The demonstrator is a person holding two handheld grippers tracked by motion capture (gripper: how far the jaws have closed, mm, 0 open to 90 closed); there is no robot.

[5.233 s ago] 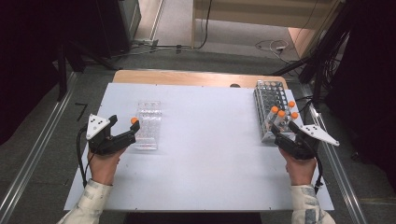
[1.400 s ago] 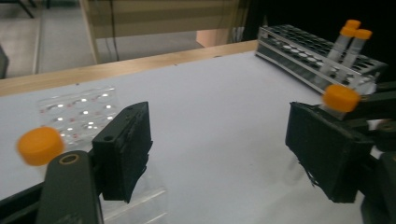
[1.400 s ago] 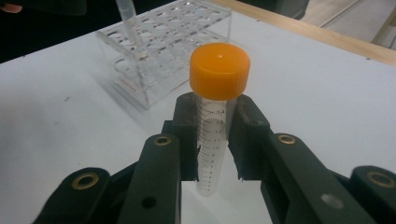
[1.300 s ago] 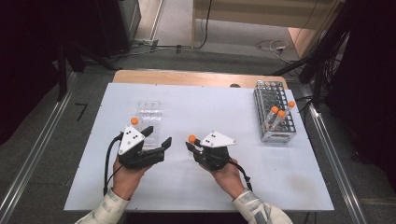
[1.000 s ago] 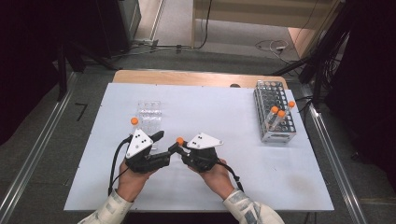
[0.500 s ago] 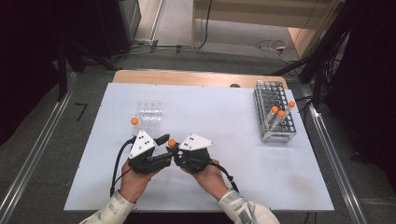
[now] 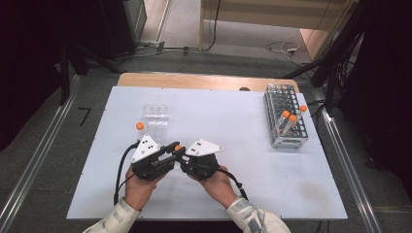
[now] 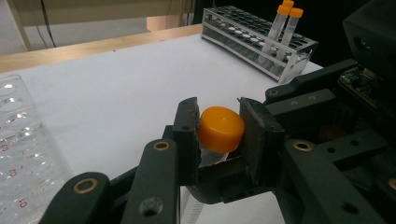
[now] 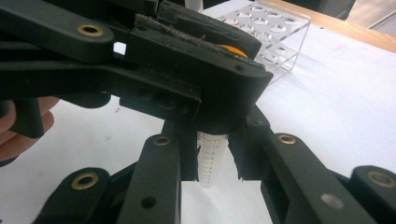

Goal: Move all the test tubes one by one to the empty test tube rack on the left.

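Low on the counter [image 7: 301, 194], about 6 o'clock, both tools met on one tube [image 9: 211, 161]: the left tool [image 8: 219, 135] pinched its orange cap [image 8: 221, 129], the right tool [image 9: 212, 158] clamped the graduated body, likely to twist the cap off

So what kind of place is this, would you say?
Likely a lab bench set up for recording: a metal tube rack holding orange-capped tubes, a clear plastic rack, and cables on the floor behind the white table.
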